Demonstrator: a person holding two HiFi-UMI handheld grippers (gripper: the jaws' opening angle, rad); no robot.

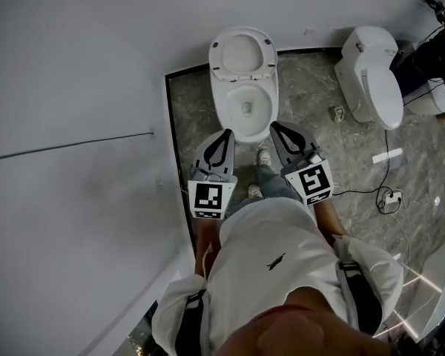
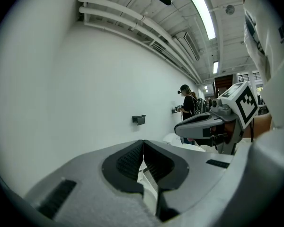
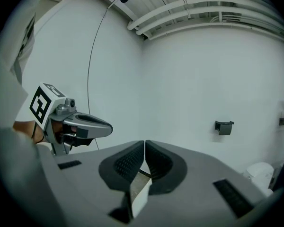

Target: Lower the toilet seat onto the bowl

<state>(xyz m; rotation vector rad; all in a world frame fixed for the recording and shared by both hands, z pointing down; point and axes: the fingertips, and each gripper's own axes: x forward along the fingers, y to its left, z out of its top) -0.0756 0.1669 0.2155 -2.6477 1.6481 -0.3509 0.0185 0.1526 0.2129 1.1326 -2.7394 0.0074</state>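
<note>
Tiny, indistinct pale object [image 1: 338, 113] on the floor [image 1: 334, 154] beside the second toilet [image 1: 371, 76], perhaps a small fitting.

Second toilet [image 1: 371, 76] right, on marble floor [image 1: 352, 143]; black wall holder [image 2: 138, 119].

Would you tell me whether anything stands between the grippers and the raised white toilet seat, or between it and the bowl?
Nothing visible does. The left gripper and right gripper hang shut and empty before the white ceramic bowl, whose rim is bare; open air reaches the raised white toilet seat.
</note>
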